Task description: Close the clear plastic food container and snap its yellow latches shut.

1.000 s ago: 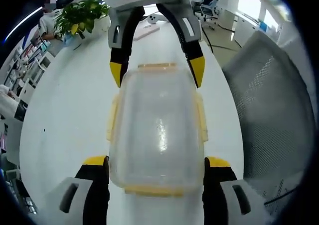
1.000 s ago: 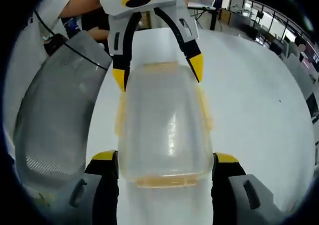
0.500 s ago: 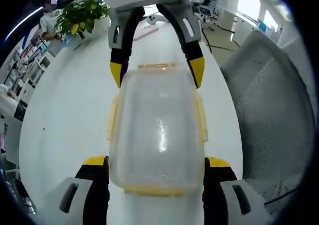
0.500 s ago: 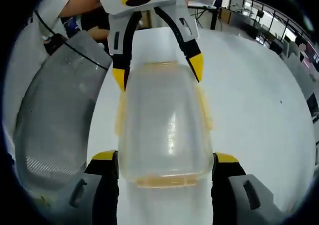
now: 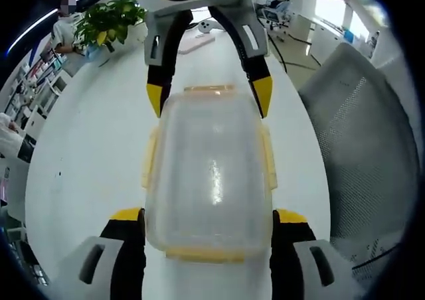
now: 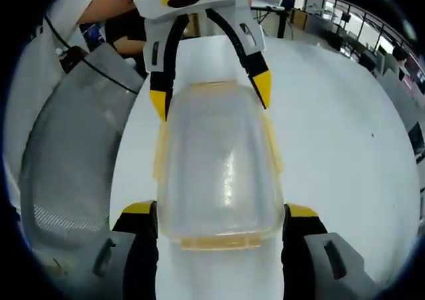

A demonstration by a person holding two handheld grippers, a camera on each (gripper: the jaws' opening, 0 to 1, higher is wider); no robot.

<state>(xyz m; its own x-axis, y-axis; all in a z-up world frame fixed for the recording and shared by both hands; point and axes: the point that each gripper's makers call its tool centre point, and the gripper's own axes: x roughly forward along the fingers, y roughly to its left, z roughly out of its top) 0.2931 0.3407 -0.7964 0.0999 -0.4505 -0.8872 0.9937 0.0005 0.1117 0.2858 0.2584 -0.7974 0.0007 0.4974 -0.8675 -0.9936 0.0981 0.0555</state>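
Clear container [image 5: 209, 174] on white table [image 5: 86, 154]; left gripper [image 5: 208, 219] and right gripper [image 6: 220, 214] spread, flanking its ends at 6 o'clock.

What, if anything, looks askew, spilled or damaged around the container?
Nothing stands out. The clear container sits level on the white table, lid on, empty, between the left gripper and the right gripper. No spill or crack shows.

A clear plastic food container [image 6: 222, 174] with its lid on lies on a white table [image 6: 345, 154] between the right gripper's [image 6: 220, 222] spread jaws, whose yellow tips flank its near end. The left gripper [image 6: 209, 99] straddles the far end from opposite. Yellow latches [image 6: 161, 147] line its sides. A grey mesh chair [image 6: 73, 154] stands to the left.
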